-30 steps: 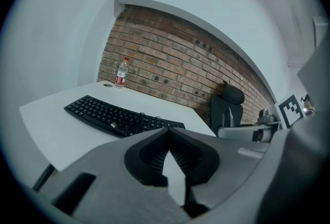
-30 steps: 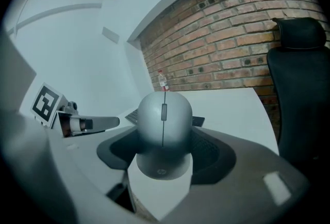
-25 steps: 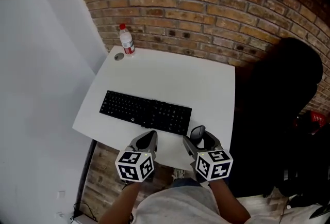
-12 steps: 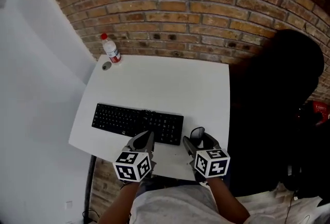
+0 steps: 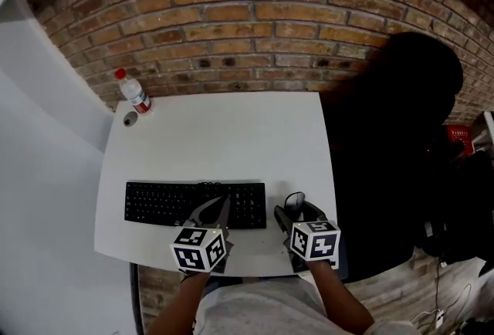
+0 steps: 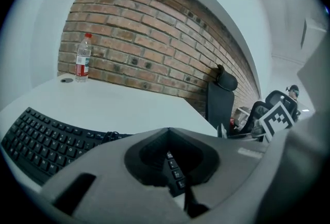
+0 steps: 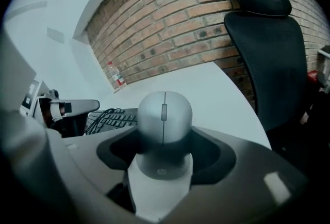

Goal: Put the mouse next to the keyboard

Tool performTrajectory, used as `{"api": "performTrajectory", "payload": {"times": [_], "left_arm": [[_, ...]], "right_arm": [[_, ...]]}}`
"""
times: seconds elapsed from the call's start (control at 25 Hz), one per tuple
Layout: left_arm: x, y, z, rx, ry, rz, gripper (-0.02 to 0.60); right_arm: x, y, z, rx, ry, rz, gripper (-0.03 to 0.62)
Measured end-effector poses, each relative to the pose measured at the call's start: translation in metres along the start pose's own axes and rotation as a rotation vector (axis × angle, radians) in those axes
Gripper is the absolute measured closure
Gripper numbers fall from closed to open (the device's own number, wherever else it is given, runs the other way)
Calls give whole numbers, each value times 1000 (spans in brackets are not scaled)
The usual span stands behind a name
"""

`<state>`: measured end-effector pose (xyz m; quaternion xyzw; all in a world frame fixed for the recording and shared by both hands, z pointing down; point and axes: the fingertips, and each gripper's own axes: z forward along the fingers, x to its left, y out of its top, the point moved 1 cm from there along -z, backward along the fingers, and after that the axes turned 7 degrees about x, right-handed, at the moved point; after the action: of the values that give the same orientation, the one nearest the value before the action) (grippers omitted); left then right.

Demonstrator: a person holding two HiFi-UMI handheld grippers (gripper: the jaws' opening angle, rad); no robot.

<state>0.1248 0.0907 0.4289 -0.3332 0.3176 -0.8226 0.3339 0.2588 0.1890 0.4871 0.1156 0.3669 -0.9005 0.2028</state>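
Right tool (image 5: pixel 296 213): clenched on the mouse (image 7: pixel 164 114).
Left tool (image 5: pixel 219 210): closed, holds nothing.
Mouse: in my right tool, over the worktop (image 5: pixel 231 133), just right of the keyboard (image 5: pixel 185 204).
Do it well: I go down slowly, keep the mouse flat, and stay off the keys and the edge.

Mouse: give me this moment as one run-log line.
mouse: gripped in right gripper | left gripper: shut, empty, at near edge of keyboard | step: mouse near keyboard's right end, not yet released
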Motion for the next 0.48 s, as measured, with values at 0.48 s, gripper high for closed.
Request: {"api": "performTrajectory", "payload": {"times": [0.48], "left_arm": [[19, 12, 19, 66, -166, 58, 596]], "right_arm": [[-6, -6, 12, 86, -212, 40, 286]]}}
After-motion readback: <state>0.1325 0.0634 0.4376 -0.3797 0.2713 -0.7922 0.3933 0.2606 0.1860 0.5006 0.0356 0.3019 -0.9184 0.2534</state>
